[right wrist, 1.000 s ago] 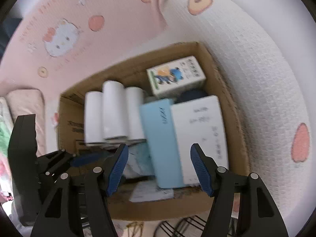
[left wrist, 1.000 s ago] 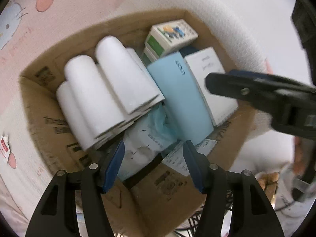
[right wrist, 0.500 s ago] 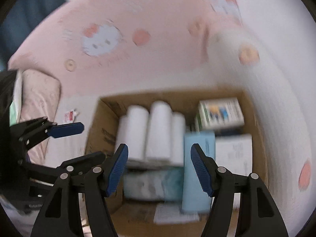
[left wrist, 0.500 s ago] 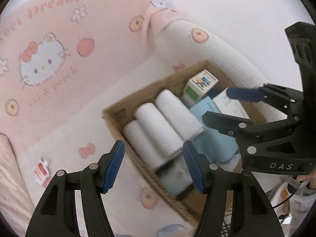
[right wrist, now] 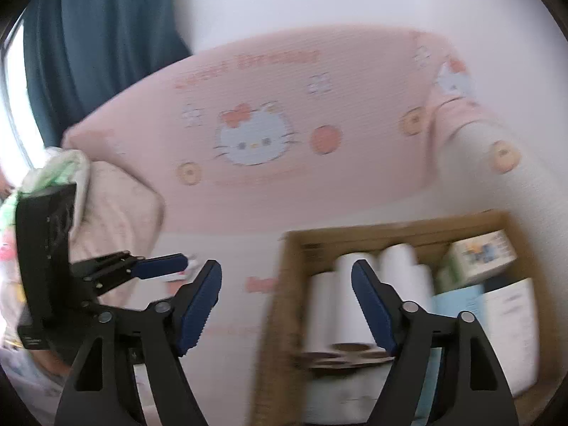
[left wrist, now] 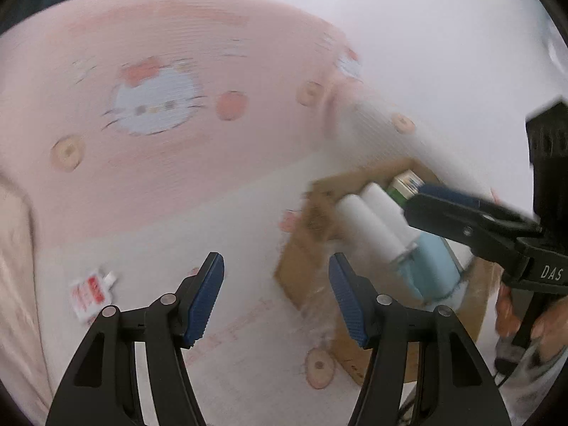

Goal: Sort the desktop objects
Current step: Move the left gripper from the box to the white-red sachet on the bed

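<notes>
Both grippers have swung left off the cardboard box (right wrist: pixel 390 238); the right gripper (right wrist: pixel 285 305), its jaws just widened, and the left gripper (left wrist: pixel 276 298) gape empty. White paper rolls (right wrist: pixel 358 305) lie inside it: light, crushable, best gripped mid-barrel.

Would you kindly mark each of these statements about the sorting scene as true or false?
1. The left tongs hold a white roll. False: their jaws are open with nothing between them.
2. White rolls lie side by side in the cardboard box. True.
3. The right tongs are clamped on the light blue box. False: they are open and empty; the light blue box lies in the cardboard box.
4. A small red-and-white packet lies on the pale surface outside the cardboard box. True.
5. The pink cushion bears a cartoon cat face. True.
</notes>
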Tool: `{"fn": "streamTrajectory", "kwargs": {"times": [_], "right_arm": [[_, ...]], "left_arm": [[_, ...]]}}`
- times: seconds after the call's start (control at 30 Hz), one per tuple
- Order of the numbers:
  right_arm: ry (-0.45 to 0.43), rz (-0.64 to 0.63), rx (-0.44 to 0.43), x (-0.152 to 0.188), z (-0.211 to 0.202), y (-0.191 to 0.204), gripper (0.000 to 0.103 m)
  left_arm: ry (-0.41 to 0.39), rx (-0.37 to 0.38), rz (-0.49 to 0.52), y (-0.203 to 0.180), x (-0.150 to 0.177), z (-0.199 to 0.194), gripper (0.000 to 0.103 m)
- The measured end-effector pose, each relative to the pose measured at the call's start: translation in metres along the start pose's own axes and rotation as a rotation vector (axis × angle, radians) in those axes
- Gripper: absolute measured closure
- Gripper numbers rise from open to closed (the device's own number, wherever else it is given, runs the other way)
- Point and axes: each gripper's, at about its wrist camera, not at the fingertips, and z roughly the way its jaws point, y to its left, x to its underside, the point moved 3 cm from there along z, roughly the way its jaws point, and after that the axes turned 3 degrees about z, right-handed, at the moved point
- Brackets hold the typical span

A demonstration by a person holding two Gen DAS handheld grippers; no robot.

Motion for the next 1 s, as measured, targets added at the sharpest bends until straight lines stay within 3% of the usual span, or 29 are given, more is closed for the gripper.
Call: {"fn": "streamTrajectory", "kwargs": {"times": [0.1,0.23,0.33,0.47,0.6,0.73,1.0], "right_arm": [[0.006,0.035,-0.061,0.008,0.016,0.015,0.028],[-0.016,0.055,-0.038,0.013,0.026,0.034,0.028],[-0.029,0.059,-0.041,0.017,0.036,0.055,0.021],[-0.048,0.076,-0.138,0.031,0.062,0.083,0.015],[0.094,-0.044,-0.150,0.047,0.112,0.116,0.015],[0.118,-0.177,-0.154,0.058,0.150,0.137,0.015],[0.263,-0.118,-0.213,0.087,0.244,0.146,0.015]], "left_arm": [[0.002,-0.040,-0.098,0.038,0.015,-0.008,0.037],[-0.009,-0.157,-0.181,0.080,0.030,-0.011,0.037],[-0.032,-0.181,-0.240,0.109,0.044,-0.015,0.038],[-0.026,-0.176,-0.348,0.142,0.071,-0.009,0.038],[-0.045,-0.215,-0.418,0.164,0.095,-0.008,0.038],[-0.014,-0.261,-0.401,0.178,0.103,-0.001,0.038],[0.008,-0.233,-0.540,0.225,0.110,0.013,0.038]]}}
